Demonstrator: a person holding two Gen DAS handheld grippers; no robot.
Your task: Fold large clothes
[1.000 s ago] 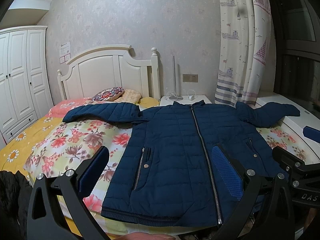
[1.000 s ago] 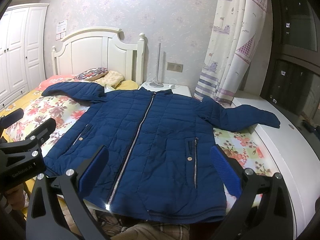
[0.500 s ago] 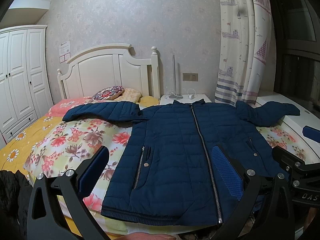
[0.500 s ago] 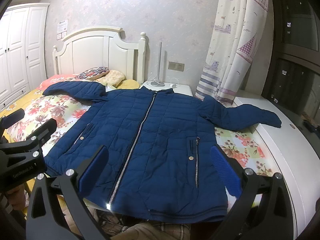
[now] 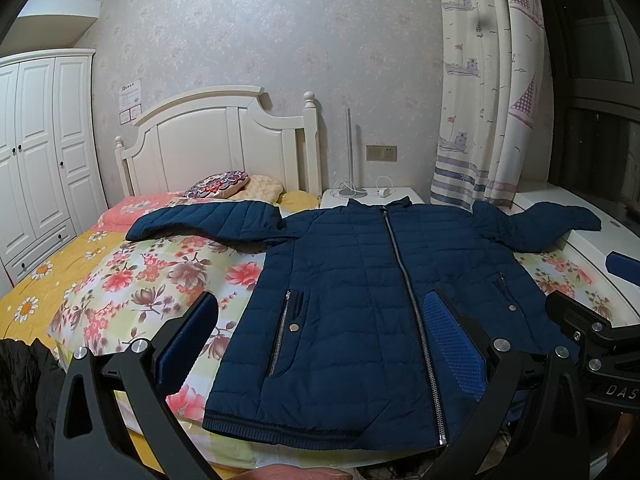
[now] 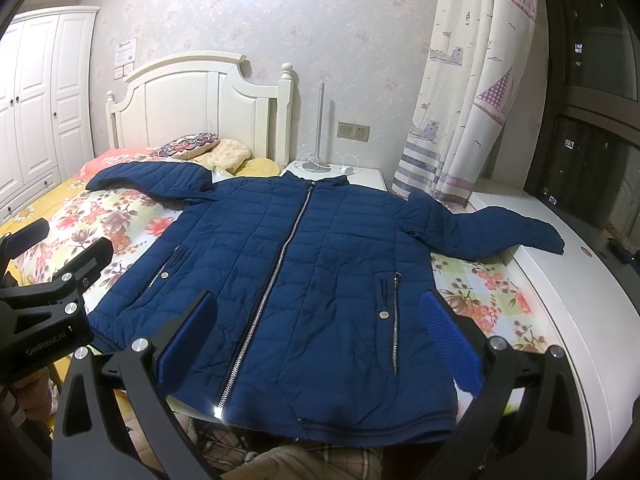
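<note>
A navy quilted jacket [image 5: 360, 300] lies flat and zipped on the floral bedspread, front up, both sleeves spread out; it also shows in the right wrist view [image 6: 304, 272]. Its left sleeve [image 5: 208, 222] reaches toward the pillows and its right sleeve [image 6: 492, 228] rests on the white ledge. My left gripper [image 5: 320, 340] is open and empty, hovering over the hem near the jacket's left pocket. My right gripper [image 6: 316, 336] is open and empty above the hem by the zipper. Each gripper shows at the edge of the other's view.
A white headboard [image 5: 216, 140] and pillows [image 5: 224, 186] stand at the bed's far end. A white nightstand [image 5: 372, 196] with a lamp is behind the collar. A curtain [image 5: 484, 100] and a white ledge [image 6: 560, 280] run along the right. Dark clothing [image 5: 20, 384] lies at the lower left.
Both views have shifted slightly; the grippers have edged a little toward the jacket. The jacket has not moved and both grippers stay open.
</note>
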